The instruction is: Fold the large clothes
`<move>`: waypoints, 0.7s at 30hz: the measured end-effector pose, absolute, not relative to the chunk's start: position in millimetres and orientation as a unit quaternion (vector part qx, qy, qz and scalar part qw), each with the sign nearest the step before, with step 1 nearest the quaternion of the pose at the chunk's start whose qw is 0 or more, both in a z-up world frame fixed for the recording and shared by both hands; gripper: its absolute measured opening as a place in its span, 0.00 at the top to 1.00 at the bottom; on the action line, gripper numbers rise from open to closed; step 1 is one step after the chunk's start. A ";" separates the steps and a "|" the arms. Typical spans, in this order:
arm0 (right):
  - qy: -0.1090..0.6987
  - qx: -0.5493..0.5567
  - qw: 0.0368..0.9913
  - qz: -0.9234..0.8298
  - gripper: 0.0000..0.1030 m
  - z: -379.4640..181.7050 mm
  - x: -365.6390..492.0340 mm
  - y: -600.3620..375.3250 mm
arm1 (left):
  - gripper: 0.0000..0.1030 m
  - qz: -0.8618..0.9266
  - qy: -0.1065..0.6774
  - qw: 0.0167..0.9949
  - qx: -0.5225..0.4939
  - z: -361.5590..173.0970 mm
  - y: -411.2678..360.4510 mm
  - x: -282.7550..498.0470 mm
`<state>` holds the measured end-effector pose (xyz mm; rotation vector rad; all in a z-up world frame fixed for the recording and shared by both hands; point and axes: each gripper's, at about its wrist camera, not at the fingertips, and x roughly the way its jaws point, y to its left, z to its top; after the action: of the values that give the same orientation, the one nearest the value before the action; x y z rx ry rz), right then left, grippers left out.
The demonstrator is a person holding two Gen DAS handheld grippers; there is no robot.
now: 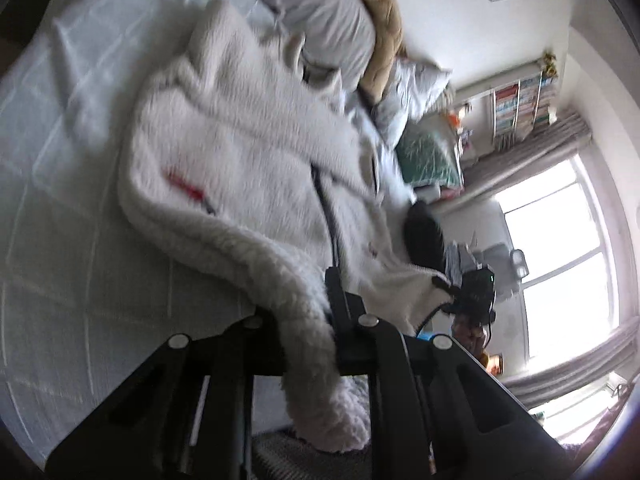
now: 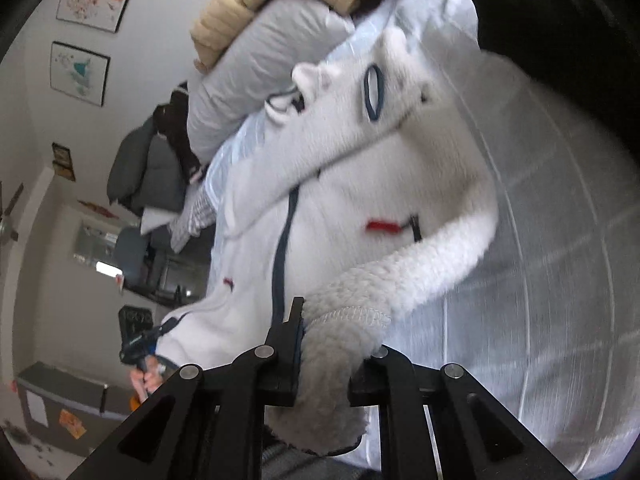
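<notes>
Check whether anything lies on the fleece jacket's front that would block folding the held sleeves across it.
Nothing visible does. Both the left gripper and right gripper already clamp sleeve cuffs, and the white fleece jacket lies with its front bare on the bed.

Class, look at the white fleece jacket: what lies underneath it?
The white fleece jacket lies on a pale checked bedsheet, which shows all round it. Anything directly beneath the jacket is covered and cannot be seen.

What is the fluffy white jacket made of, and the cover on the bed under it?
The white jacket looks like sherpa fleece: its surface is nubbly and curly, matte, and thick at the sleeve cuff the right gripper pinches. The bed cover seems a thin, smooth woven cloth, perhaps cotton: pale grey with faint grid lines and a slight sheen.
</notes>
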<state>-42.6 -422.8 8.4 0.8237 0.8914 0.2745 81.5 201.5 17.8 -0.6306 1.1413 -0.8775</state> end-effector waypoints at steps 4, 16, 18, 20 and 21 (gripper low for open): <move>0.376 0.387 0.836 0.102 0.86 23.5 -40.7 -436.8 | 0.85 -0.375 0.479 0.728 -0.315 27.7 205.3 96.7; 0.220 0.357 0.908 -0.002 0.86 83.7 7.6 -434.1 | 0.85 -0.254 0.375 0.809 -0.373 57.9 190.1 152.6; 0.204 0.373 0.905 -0.021 0.86 87.7 24.6 -437.4 | 0.85 -0.227 0.371 0.821 -0.370 59.2 179.4 172.2; 0.203 0.399 0.894 -0.031 0.86 86.8 47.6 -447.9 | 0.85 -0.216 0.368 0.829 -0.361 61.0 166.9 192.5; 0.206 0.403 0.891 -0.037 0.86 85.2 59.3 -451.5 | 0.85 -0.214 0.368 0.833 -0.354 62.0 161.1 202.6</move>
<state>59.3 -451.5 85.2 0.8372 0.4281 -0.0761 202.6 161.1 62.0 -0.7506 0.7807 -0.4537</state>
